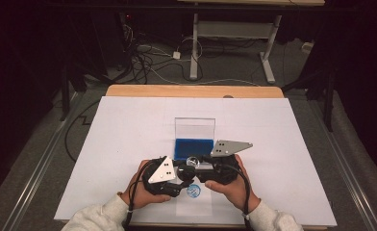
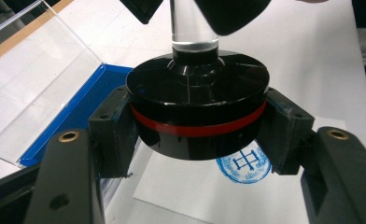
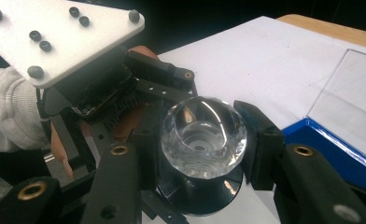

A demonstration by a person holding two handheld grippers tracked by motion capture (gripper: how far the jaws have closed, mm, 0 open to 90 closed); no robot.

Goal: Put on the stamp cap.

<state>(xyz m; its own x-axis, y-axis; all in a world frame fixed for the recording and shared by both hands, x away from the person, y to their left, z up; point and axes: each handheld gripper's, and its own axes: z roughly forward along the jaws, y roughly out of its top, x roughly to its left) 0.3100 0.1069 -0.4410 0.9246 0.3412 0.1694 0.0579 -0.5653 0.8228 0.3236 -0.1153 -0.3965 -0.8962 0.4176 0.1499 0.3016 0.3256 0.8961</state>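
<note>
One open ink-pad case (image 1: 194, 147) with a blue pad and raised clear lid sits at 12 o'clock of the one stamp (image 2: 197, 109). The left gripper (image 2: 197, 135) clamps its black base; the right gripper (image 3: 202, 140) clamps its clear handle. One blue imprint (image 2: 243, 163) marks the paper (image 2: 209, 196) beneath.

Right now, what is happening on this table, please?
A person holds a stamp between two tools, just above a sheet of paper. The left tool is shut on the stamp's black base, which has a red band. The right tool is shut on its clear handle. A round blue print is already on the paper under the stamp. Behind it lies a blue ink pad with its clear lid standing open.
</note>
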